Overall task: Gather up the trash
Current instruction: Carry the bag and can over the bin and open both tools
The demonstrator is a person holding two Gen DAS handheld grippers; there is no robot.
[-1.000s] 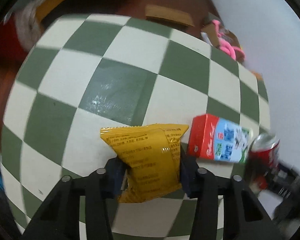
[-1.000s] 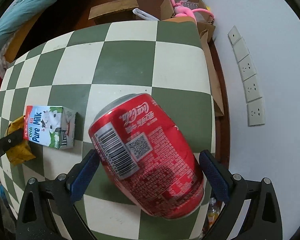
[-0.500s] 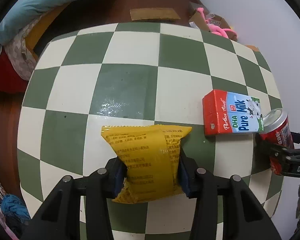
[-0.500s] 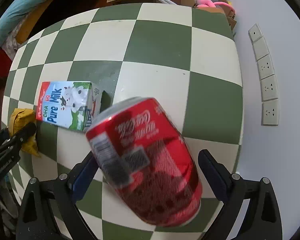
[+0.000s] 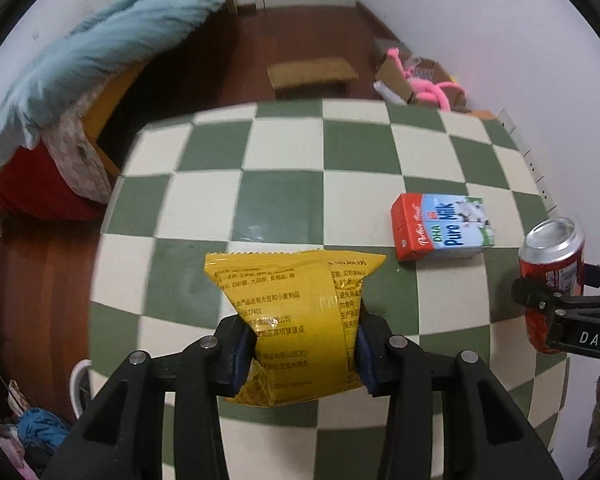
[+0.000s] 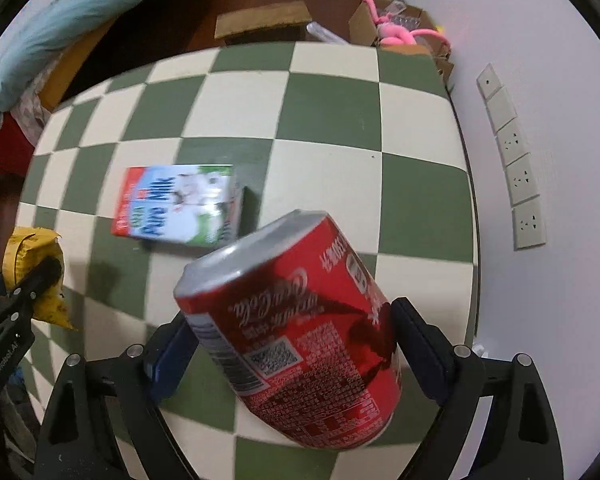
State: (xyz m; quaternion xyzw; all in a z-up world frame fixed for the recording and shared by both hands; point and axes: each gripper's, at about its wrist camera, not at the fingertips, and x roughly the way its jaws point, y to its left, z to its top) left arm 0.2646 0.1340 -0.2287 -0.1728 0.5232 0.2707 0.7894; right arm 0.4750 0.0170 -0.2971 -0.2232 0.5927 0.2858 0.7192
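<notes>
My left gripper (image 5: 300, 344) is shut on a yellow snack packet (image 5: 296, 312) and holds it above the green and cream checkered table (image 5: 284, 200). My right gripper (image 6: 296, 344) is shut on a red cola can (image 6: 300, 320), tilted, above the table's right side. The can also shows in the left wrist view (image 5: 552, 272), at the far right. A red, white and blue milk carton (image 5: 440, 228) lies on its side on the table between the two grippers. It also shows in the right wrist view (image 6: 180, 204). The packet shows at the left edge there (image 6: 32, 264).
A wall with a column of sockets (image 6: 516, 184) runs along the table's right edge. Beyond the table are a low brown stool (image 5: 312, 76), a cardboard box with a pink toy (image 5: 424, 84) and a bed with a light blue blanket (image 5: 100, 40). Clutter lies on the floor at lower left (image 5: 36, 436).
Both grippers have lifted and pulled back from the table with their loads, so more of the room shows. The can has tilted in the right gripper. The milk carton has stayed in place.
</notes>
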